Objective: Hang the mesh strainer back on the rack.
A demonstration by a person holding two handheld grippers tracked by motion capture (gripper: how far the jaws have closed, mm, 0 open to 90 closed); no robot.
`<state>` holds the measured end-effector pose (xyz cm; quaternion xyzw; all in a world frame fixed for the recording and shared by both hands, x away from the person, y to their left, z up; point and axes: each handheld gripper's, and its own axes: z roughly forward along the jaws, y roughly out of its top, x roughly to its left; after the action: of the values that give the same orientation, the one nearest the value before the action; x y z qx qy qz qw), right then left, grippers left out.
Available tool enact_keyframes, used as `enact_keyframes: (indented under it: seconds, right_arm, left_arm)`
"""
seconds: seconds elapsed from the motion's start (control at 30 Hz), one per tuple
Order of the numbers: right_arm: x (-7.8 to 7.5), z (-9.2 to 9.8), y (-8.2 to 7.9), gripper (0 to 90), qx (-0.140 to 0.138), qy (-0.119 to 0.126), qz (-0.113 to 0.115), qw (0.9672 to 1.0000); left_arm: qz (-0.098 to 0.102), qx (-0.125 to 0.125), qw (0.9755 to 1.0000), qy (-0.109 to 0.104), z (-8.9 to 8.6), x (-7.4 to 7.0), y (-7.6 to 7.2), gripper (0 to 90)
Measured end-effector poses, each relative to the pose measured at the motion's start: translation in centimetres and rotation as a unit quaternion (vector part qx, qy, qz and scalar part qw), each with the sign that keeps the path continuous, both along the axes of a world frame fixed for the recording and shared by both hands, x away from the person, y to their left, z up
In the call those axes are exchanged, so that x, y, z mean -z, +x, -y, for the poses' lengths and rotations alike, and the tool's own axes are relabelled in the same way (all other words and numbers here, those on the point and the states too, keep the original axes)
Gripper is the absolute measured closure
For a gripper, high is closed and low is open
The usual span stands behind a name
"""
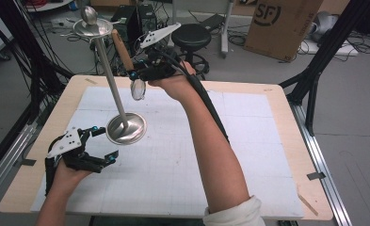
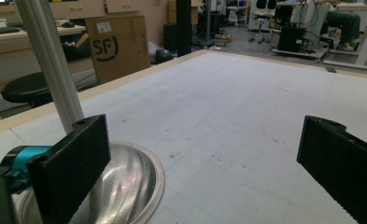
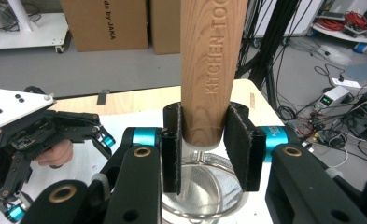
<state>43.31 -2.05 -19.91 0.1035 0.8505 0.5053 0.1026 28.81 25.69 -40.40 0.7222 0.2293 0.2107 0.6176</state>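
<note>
Gripping a wooden handle (image 3: 209,70), the right gripper (image 3: 204,149) has its 2 jaws pressed against either side of the wood, just above the small mesh strainer (image 3: 202,186) that the handle belongs to. From the high view, that strainer (image 1: 138,89) hangs below the right gripper (image 1: 140,73) above the far part of the white mat (image 1: 173,179), handle tilted upward, near the pole of a metal stand (image 1: 108,66). Resting low at the near left, the left gripper (image 1: 102,143) has its jaws spread wide with nothing between them, just beside the stand's round base (image 1: 126,128)
</note>
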Motion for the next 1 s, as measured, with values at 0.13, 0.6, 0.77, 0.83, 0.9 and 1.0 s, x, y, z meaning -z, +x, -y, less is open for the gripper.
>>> enact_keyframes:
  seconds: [0.13,0.6,0.77,0.83,0.9,1.0]
  right_arm:
    - [0.2,-0.3,0.1,68.3,0.0,0.003,-0.003,1.0]
    - [0.1,0.1,-0.2,61.1,0.011,0.005,-0.013,0.9998]
    - [-0.2,1.1,-0.8,58.5,0.011,0.014,-0.004,0.9998]
    - [-0.2,1.6,-1.1,56.7,0.01,0.016,-0.003,0.9998]
    - [-0.1,2.1,-1.4,54.9,0.011,0.016,0.0,0.9998]
    - [0.1,3.0,-1.9,53.0,0.012,0.015,0.003,0.9998]
  left_arm:
    - [0.0,0.0,1.0,0.0,0.0,0.0,0.0,3.2]
    - [0.0,0.001,1.0,0.0,0.0,0.0,-0.1,3.2]
    - [0.0,0.002,1.0,0.002,0.1,-0.1,-0.1,3.2]
    - [0.0,0.002,1.0,0.002,0.1,-0.1,-0.1,3.2]
    - [0.0,0.003,1.0,0.003,0.1,-0.1,-0.1,3.2]
    - [0.001,0.003,1.0,0.004,0.1,0.0,-0.1,3.2]
